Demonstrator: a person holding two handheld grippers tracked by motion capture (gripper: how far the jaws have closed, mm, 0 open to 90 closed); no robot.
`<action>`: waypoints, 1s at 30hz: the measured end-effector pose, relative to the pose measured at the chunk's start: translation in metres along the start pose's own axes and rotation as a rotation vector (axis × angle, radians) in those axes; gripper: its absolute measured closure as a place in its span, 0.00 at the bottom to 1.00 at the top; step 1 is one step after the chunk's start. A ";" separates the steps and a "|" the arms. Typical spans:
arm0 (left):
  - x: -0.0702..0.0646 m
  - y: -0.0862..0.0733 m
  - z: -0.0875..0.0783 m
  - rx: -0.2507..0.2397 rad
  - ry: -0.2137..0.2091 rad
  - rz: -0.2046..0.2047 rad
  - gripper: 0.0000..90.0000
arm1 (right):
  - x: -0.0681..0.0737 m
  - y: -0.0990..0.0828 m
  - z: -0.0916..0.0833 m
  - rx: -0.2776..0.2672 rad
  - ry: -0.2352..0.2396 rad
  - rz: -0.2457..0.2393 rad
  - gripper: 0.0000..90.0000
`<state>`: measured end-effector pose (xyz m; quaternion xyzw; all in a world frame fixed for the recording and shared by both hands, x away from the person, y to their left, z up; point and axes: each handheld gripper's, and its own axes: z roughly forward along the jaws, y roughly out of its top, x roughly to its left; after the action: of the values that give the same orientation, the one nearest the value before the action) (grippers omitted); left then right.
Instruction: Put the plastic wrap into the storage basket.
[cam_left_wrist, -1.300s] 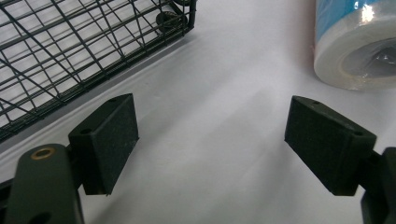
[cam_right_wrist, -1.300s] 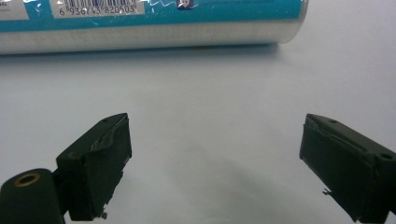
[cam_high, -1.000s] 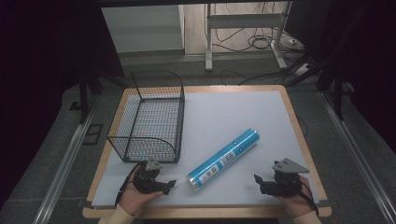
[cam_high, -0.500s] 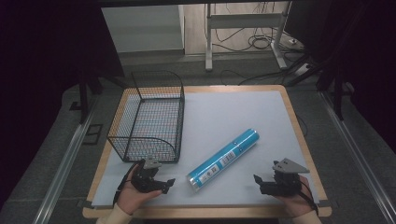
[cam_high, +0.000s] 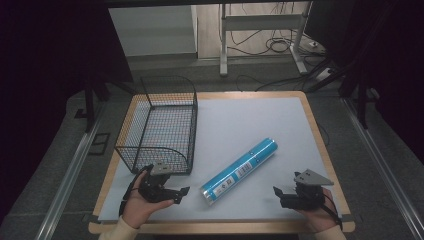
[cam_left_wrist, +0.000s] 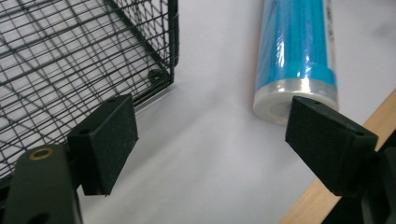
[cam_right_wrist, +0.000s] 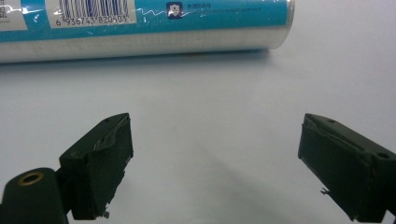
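Both grippers: left (cam_high: 181, 192), right (cam_high: 278, 192) gaping, empty | blue plastic-wrapped cylindrical tube (cam_high: 240, 171): light, slick, rolls | grasp mid-body, 2–8 o'clock axis.

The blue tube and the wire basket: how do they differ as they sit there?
The blue tube lies on its side, slanted across the white mat; the wire basket stands upright, squared to the mat's left edge. The tube is solid and glossy with a printed label; the basket is open black mesh with nothing in it. Both rest on the mat, untouched by either tool.
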<state>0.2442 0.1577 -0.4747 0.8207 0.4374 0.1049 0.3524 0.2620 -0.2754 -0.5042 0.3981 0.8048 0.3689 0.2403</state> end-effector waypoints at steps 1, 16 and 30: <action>0.000 0.001 0.000 0.002 -0.001 0.003 0.19 | 0.001 0.000 0.000 0.003 -0.003 -0.003 0.12; -0.009 0.017 -0.012 -0.010 0.025 0.029 0.19 | 0.001 0.000 0.000 0.000 0.001 0.008 0.12; -0.023 0.037 -0.002 0.004 0.000 0.084 0.19 | 0.000 -0.001 0.002 0.010 -0.008 0.004 0.12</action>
<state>0.2537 0.1271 -0.4453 0.8391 0.4028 0.1185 0.3459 0.2628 -0.2750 -0.5059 0.4023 0.8050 0.3636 0.2408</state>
